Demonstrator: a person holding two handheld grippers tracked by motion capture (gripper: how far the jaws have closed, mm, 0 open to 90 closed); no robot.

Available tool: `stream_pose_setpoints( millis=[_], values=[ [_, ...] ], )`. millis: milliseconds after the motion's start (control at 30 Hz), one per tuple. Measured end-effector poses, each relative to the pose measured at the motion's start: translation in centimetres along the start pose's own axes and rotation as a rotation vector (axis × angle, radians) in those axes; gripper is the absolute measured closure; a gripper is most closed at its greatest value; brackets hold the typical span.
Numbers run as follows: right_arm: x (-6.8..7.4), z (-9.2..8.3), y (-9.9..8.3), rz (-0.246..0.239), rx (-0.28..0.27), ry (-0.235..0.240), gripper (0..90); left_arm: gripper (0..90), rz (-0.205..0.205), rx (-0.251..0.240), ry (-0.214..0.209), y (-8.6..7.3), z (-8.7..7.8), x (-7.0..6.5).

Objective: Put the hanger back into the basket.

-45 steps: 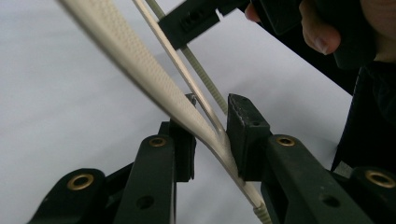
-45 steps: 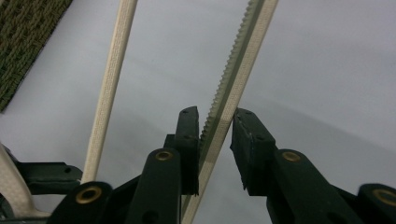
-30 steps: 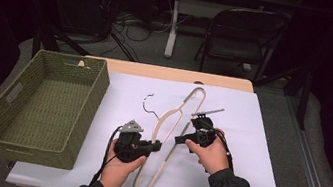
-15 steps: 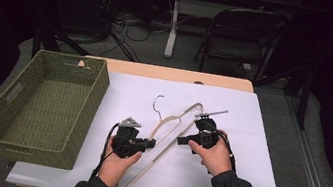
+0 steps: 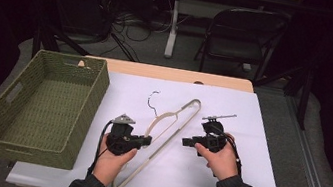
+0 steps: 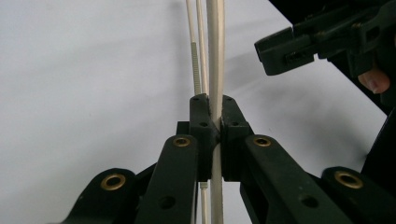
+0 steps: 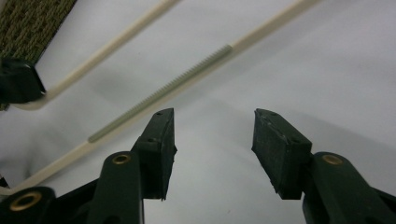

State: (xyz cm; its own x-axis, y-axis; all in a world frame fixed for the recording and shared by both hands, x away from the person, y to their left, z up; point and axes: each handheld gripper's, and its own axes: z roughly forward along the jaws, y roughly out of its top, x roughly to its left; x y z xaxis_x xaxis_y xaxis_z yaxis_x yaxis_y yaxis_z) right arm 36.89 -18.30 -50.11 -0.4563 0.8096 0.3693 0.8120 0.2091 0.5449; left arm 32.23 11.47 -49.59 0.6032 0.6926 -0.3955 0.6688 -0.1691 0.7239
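Note:
A cream clothes hanger [image 5: 169, 124] with a thin metal hook [image 5: 151, 99] lies slantwise on the white sheet. My left gripper [image 5: 147, 140] is shut on the hanger's near arm. In the left gripper view the jaws pinch the pale bar [image 6: 215, 56] between their pads [image 6: 201, 121]. My right gripper [image 5: 186, 141] is open just right of the hanger, not touching it. In the right gripper view its jaws stand wide apart [image 7: 212, 149] over bare sheet, with the ribbed hanger bar [image 7: 187, 74] beyond them. The right gripper [image 6: 280, 56] also appears at the upper right of the left gripper view.
A woven green basket [image 5: 99, 88] stands at the left on the white sheet [image 5: 241, 186], its corner [image 7: 32, 23] seen from the right gripper. A wooden table edge [image 5: 167, 73] runs along the back. A folding chair [image 5: 239, 39] stands beyond the table.
The right gripper has drawn back to the right, off the hanger. The hanger has shifted and turned slightly in the left gripper's hold.

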Motion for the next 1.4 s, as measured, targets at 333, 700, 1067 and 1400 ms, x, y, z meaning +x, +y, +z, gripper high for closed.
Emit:
stream_pose_setpoints(
  millis=[333,700,1067,1400],
  values=[
    [-1.8,-1.8,-0.5,0.05,-0.069,-0.011,45.9,86.7,-0.017,-0.098,0.033,2.1,-5.8,0.2],
    [-2.5,-2.5,-0.7,0.074,-0.088,-0.024,45.7,86.7,0.016,-0.144,0.094,3.8,-10.1,0.6],
    [-3.0,-2.6,-1.0,0.085,-0.091,-0.039,45.1,86.7,0.026,-0.099,0.118,4.9,-11.7,1.4],
    [-3.3,-2.7,-1.0,0.094,-0.095,-0.04,44.8,86.7,0.066,-0.032,0.192,6.7,-14.3,2.1]
  ],
)
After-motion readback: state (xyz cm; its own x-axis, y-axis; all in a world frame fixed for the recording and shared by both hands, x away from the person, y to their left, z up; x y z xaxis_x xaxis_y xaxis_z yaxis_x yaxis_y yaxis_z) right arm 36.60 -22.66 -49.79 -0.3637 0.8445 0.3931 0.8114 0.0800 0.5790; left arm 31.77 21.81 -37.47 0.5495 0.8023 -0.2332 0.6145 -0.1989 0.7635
